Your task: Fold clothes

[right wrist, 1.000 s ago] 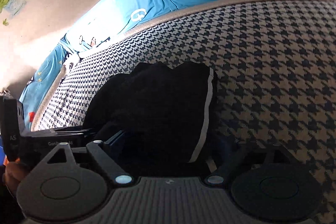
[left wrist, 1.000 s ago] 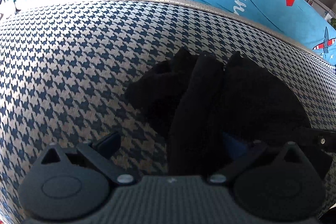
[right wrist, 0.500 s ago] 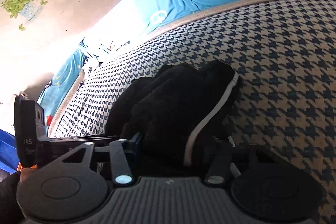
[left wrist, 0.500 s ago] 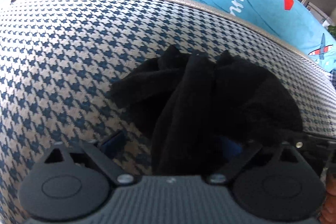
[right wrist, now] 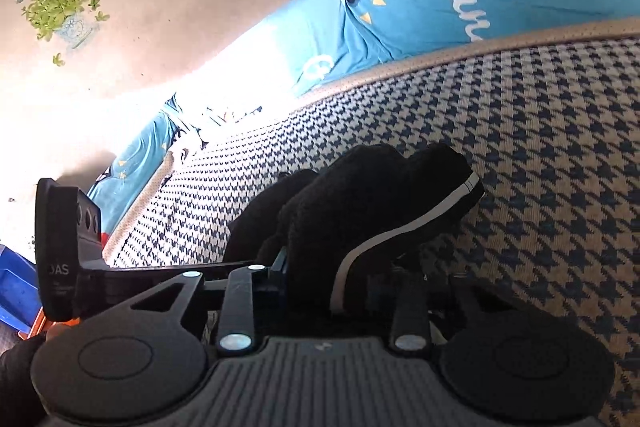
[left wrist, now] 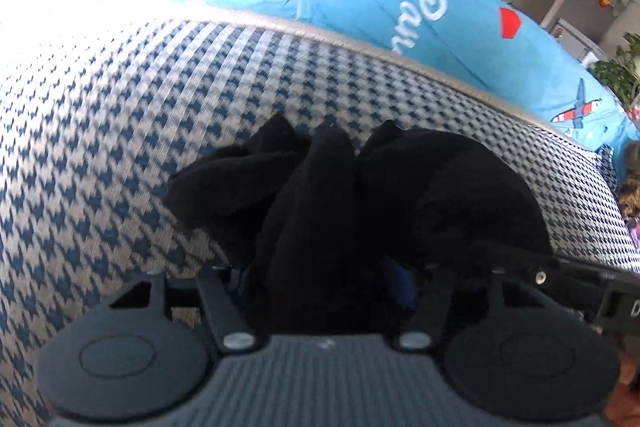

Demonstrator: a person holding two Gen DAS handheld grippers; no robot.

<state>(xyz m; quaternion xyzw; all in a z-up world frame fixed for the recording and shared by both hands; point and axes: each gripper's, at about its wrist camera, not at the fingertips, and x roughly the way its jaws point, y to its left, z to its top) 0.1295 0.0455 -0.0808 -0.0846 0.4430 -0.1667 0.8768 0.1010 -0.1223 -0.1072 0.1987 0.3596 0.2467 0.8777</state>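
Over the last second both grippers have gone from standing apart around the near edge of the black garment (left wrist: 360, 211) to closing in on it, and the cloth has bunched and risen from the houndstooth cushion (left wrist: 120, 131) — in the right wrist view its white-striped edge (right wrist: 404, 223) now curls up clear of the weave. That reads as a pinch taken on 2 points of 1 edge, the sort of hold a fold-over starts from, though the garment is a crumpled heap, not a flat fold.

The left gripper (left wrist: 332, 279) has its fingers drawn in close, clamped on a thick ridge of black fabric that fills the gap between them. The right gripper (right wrist: 340, 283) is likewise narrowed onto the striped part. The garment's far end rests on the cushion, in front of the blue printed bedding (left wrist: 440, 7).
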